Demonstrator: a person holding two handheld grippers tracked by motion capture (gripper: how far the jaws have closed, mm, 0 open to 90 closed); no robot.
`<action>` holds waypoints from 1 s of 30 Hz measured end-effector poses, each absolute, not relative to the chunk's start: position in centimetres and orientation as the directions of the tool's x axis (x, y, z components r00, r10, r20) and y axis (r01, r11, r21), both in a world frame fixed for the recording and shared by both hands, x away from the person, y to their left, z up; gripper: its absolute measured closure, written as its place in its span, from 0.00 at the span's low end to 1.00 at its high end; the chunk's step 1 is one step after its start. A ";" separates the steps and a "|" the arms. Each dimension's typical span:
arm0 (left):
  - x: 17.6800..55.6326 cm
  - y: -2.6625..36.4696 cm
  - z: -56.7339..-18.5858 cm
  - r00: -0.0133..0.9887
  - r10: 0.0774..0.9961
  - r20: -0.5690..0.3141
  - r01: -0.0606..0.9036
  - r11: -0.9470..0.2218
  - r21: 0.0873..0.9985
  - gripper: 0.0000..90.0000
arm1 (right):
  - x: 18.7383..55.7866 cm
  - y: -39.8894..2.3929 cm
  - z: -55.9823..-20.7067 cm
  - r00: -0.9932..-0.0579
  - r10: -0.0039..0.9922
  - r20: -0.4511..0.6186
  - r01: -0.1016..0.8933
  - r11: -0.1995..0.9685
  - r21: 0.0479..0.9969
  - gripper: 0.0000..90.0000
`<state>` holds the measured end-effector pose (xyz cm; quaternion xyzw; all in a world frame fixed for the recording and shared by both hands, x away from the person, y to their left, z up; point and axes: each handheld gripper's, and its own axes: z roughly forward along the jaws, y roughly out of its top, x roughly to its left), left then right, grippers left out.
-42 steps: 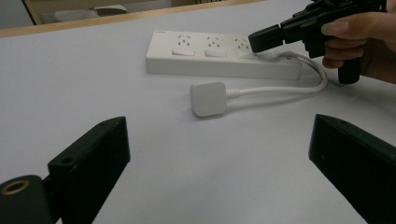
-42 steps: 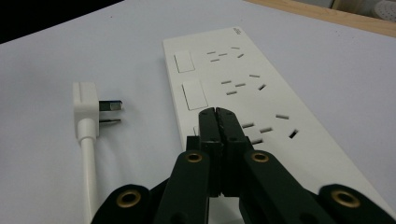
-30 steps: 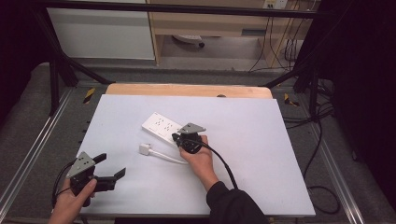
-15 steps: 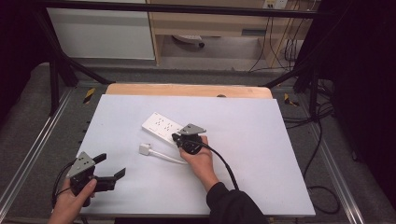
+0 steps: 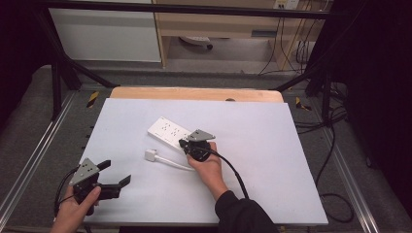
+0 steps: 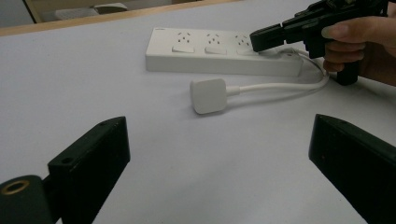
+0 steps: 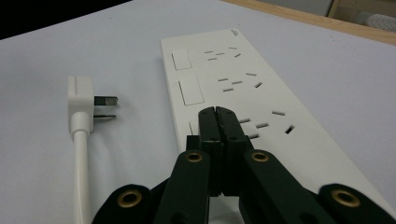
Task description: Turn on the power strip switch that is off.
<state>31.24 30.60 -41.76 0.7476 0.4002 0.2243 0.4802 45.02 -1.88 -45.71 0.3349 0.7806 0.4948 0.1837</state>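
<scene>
A white power strip [image 5: 167,132] [image 6: 219,56] [image 7: 243,93] lies slantwise on the white table top, with three switches and three socket groups. Its white plug [image 5: 150,155] [image 6: 208,95] [image 7: 80,100] lies loose in front of it, on a white cord [image 5: 172,164] that curves back to the strip's near end. My right gripper [image 5: 186,144] [image 7: 218,114] [image 6: 254,41] is shut with nothing between its jaws. Its tips sit over the nearest switch; whether they touch it I cannot tell. My left gripper [image 5: 115,172] [image 6: 219,149] stands wide open near the front left corner, pointing at the plug.
The white table top [image 5: 272,160] has a wooden strip [image 5: 194,93] along its far edge. A black cable [image 5: 233,170] trails from the right gripper past the forearm. Metal rails flank the table, and cabinets and wires stand beyond it.
</scene>
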 end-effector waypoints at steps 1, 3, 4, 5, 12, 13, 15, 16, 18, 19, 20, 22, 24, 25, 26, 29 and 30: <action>31.2 30.6 -41.8 0.578 0.814 -0.050 0.383 -0.217 0.898 0.06 | 45.0 -1.9 -45.7 -0.708 0.705 0.042 0.340 0.288 0.896 1.00; 31.2 30.6 -41.8 0.579 0.814 -0.051 0.385 -0.217 0.897 0.06 | 45.0 -1.9 -45.7 -0.707 0.706 0.041 0.341 0.288 0.895 1.00; 31.2 30.6 -41.8 0.579 0.814 -0.051 0.385 -0.217 0.897 0.06 | 44.9 -1.9 -45.7 -0.706 0.707 0.041 0.340 0.288 0.895 1.00; 31.2 30.6 -41.8 0.579 0.813 -0.051 0.384 -0.217 0.897 0.06 | 44.9 -1.9 -45.7 -0.705 0.708 0.041 0.341 0.288 0.895 1.00; 31.2 30.6 -41.8 0.579 0.814 -0.051 0.384 -0.217 0.898 0.06 | 44.9 -1.9 -45.8 -0.703 0.710 0.037 0.348 0.299 0.888 1.00; 31.3 30.6 -41.8 0.578 0.815 -0.050 0.384 -0.217 0.898 0.06 | 44.9 -1.9 -45.8 -0.703 0.710 0.039 0.350 0.297 0.889 1.00; 31.3 30.6 -41.8 0.580 0.813 -0.047 0.381 -0.220 0.898 0.06 | 44.9 -1.9 -45.8 -0.702 0.711 0.038 0.350 0.299 0.888 1.00; 31.3 30.6 -41.7 0.581 0.812 -0.046 0.381 -0.221 0.898 0.06 | 44.9 -1.9 -45.7 -0.703 0.710 0.042 0.353 0.296 0.888 1.00; 31.3 30.6 -41.7 0.580 0.813 -0.049 0.382 -0.218 0.898 0.06 | 45.0 -2.0 -45.7 -0.701 0.710 0.067 0.371 0.282 0.885 1.00; 31.3 30.6 -41.7 0.579 0.814 -0.050 0.382 -0.217 0.898 0.06 | 45.1 -2.0 -45.7 -0.699 0.711 0.072 0.375 0.279 0.884 1.00; 31.3 30.7 -41.7 0.580 0.813 -0.049 0.382 -0.218 0.898 0.06 | 45.0 -2.0 -45.6 -0.704 0.707 0.068 0.369 0.282 0.886 1.00; 31.3 30.7 -41.8 0.578 0.814 -0.051 0.382 -0.215 0.899 0.06 | 44.9 -1.9 -45.5 -0.710 0.701 0.067 0.359 0.279 0.890 1.00; 31.3 30.7 -41.8 0.578 0.815 -0.051 0.384 -0.216 0.898 0.06 | 44.8 -1.8 -45.2 -0.713 0.698 0.071 0.353 0.270 0.896 1.00; 31.3 30.6 -41.8 0.578 0.814 -0.050 0.383 -0.217 0.898 0.06 | 44.8 -1.9 -45.0 -0.714 0.697 0.070 0.351 0.270 0.897 1.00; 31.3 30.6 -41.8 0.579 0.814 -0.049 0.382 -0.218 0.898 0.06 | 44.8 -1.9 -44.9 -0.713 0.697 0.073 0.352 0.266 0.898 1.00; 31.3 30.7 -41.8 0.577 0.815 -0.050 0.382 -0.215 0.899 0.06 | 44.8 -2.1 -44.6 -0.712 0.698 0.075 0.354 0.265 0.897 1.00; 31.3 30.7 -41.8 0.577 0.815 -0.050 0.383 -0.216 0.898 0.06 | 44.8 -2.2 -44.5 -0.713 0.697 0.074 0.350 0.263 0.899 1.00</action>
